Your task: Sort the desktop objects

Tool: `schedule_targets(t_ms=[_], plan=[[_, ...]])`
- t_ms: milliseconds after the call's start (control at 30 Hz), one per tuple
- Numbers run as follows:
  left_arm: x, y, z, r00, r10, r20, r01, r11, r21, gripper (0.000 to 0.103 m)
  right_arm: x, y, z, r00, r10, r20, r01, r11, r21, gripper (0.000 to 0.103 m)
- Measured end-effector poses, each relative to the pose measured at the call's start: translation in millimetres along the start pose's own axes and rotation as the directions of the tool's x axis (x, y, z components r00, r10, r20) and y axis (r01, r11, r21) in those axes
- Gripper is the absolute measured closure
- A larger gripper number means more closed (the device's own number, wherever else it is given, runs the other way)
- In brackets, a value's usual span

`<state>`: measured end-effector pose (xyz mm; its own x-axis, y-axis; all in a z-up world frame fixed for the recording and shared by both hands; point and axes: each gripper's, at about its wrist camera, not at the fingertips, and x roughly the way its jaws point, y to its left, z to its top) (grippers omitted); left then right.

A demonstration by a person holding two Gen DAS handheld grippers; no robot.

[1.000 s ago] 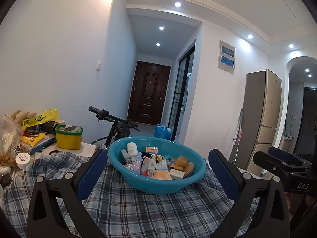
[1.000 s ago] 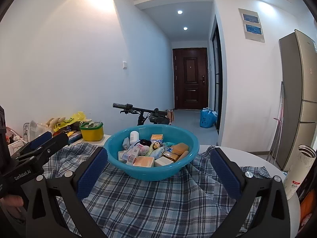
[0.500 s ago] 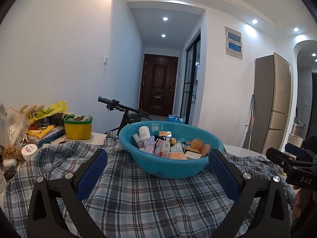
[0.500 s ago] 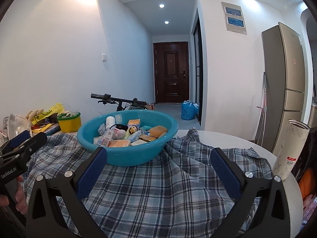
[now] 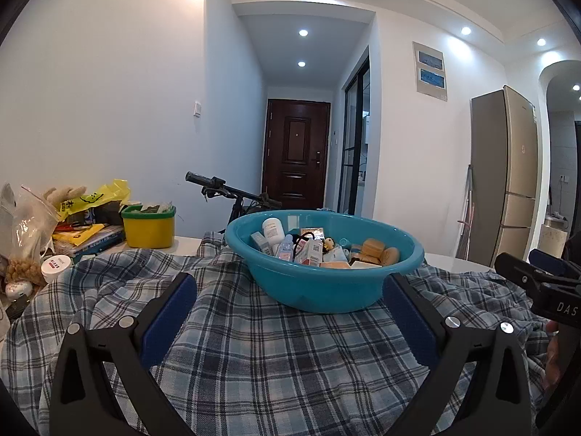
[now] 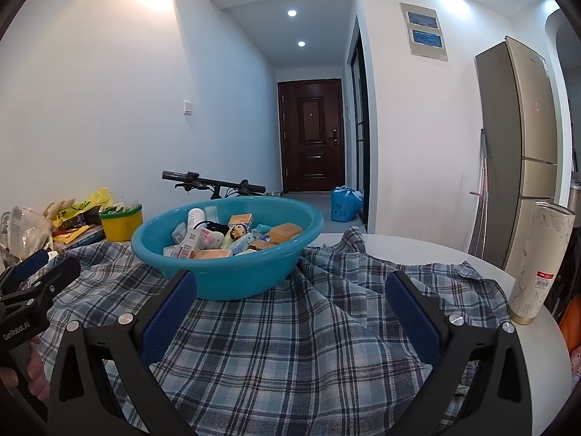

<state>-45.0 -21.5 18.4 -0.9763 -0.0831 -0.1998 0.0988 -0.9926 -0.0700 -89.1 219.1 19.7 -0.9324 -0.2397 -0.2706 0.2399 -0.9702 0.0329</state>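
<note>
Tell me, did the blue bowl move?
No. The blue bowl still sits on the same folds of the plaid cloth, near the yellow tub; only the camera shifted.

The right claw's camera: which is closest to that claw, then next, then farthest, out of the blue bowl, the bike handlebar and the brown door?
1. Blue bowl, on the plaid cloth just ahead, slightly left.
2. Bike handlebar, behind the bowl, past the table edge.
3. Brown door, at the hallway's far end.

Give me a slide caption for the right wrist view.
Open right gripper faces a teal basin of small items on plaid cloth.
</note>
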Motion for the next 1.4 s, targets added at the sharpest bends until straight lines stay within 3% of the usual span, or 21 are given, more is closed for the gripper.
schedule_targets(t_ms=[67,300,400,500,633,833,1400], plan=[[1.3,-1.5,-1.4,0.999,0.038,-0.001,-0.038,0.999,0.016,0.000,3.0,0.1,-2.2,1.000,-0.002,-0.011,0.002,1.000,-0.007,0.000],[7.2,-1.7,-7.1,0.999,0.047,-0.024,-0.047,0.999,0.018,0.000,11.6,1.8,-10.1,0.999,0.026,-0.036,-0.027,0.999,-0.022,0.000],[7.9,-1.6,-8.1,0.996,0.087,-0.029,-0.087,0.996,0.020,0.000,9.1,1.4,-14.1,1.000,-0.014,-0.003,0.014,1.000,-0.016,0.000],[8.6,-0.1,-8.2,0.996,0.081,-0.034,-0.081,0.997,0.012,0.000,4.9,-2.9,-16.9,0.999,-0.032,0.034,0.032,0.999,-0.001,0.000],[14.8,-1.6,-9.3,0.994,0.087,-0.062,-0.085,0.996,0.024,0.000,16.8,-1.0,-20.5,1.000,-0.015,-0.028,0.015,1.000,-0.008,0.000],[20.2,2.3,-10.7,0.992,0.088,-0.089,-0.087,0.996,0.008,0.000,21.4,5.2,-21.4,0.998,-0.018,-0.056,0.016,0.999,-0.046,0.000],[15.9,-6.2,-11.1,0.995,0.070,-0.067,-0.067,0.997,0.038,0.000,20.8,7.1,-22.7,0.998,0.001,-0.061,-0.005,0.998,-0.059,0.000]])
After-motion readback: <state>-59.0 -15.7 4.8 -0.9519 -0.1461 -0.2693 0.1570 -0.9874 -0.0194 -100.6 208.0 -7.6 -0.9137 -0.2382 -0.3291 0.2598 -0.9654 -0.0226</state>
